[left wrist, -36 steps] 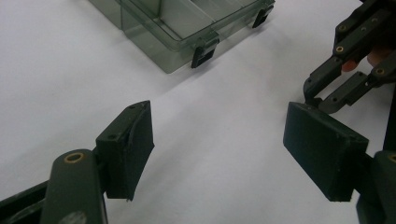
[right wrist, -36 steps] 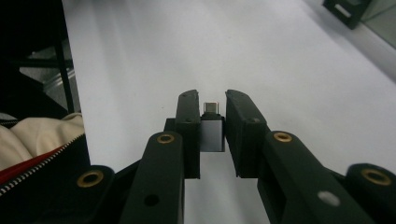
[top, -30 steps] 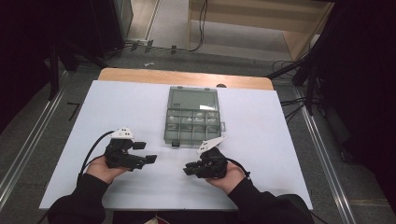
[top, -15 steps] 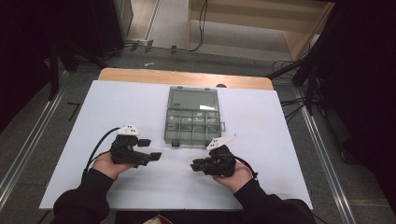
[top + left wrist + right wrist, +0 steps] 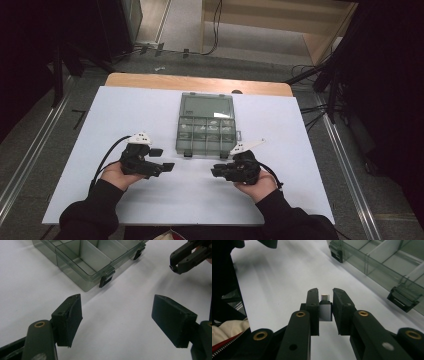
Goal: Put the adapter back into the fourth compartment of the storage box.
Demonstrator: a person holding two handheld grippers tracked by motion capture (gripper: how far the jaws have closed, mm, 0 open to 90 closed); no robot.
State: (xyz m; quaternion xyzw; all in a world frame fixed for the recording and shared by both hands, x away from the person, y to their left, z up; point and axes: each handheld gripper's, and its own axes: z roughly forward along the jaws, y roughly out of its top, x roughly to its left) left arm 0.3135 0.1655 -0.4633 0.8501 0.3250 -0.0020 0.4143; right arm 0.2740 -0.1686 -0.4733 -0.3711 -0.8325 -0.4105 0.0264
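Adapter: a small grey metal plug adapter (image 5: 326,308) with a silver connector tip, pinched between the two jaws of the right claw (image 5: 325,298); the tip points away from the hand and stands a little past the jaw ends.
Right claw: pressed in on the adapter, one pad on each side face; in the high view the right claw (image 5: 216,172) hangs just over the bench, pointing toward the left claw.
Left claw: spread wide, nothing between its jaws (image 5: 116,315); in the high view the left claw (image 5: 169,161) is well apart from the right one, tips facing it across bare sheet.
Organiser box: a clear grey compartment box (image 5: 206,124) with its lid laid open on the far side, beyond both claws and roughly between them; its two front latches face the claws. The near corner of the box (image 5: 384,267) lies ahead and to the right of the right claw, apart from the adapter.
Bench: a white sheet (image 5: 150,110) covers the bench; a strip of bare wood (image 5: 150,80) shows along the far edge.
Room: grey floor, cables and a pale wooden unit behind the bench; dark surroundings at both sides.
Writing: none legible on the adapter, box or claws.
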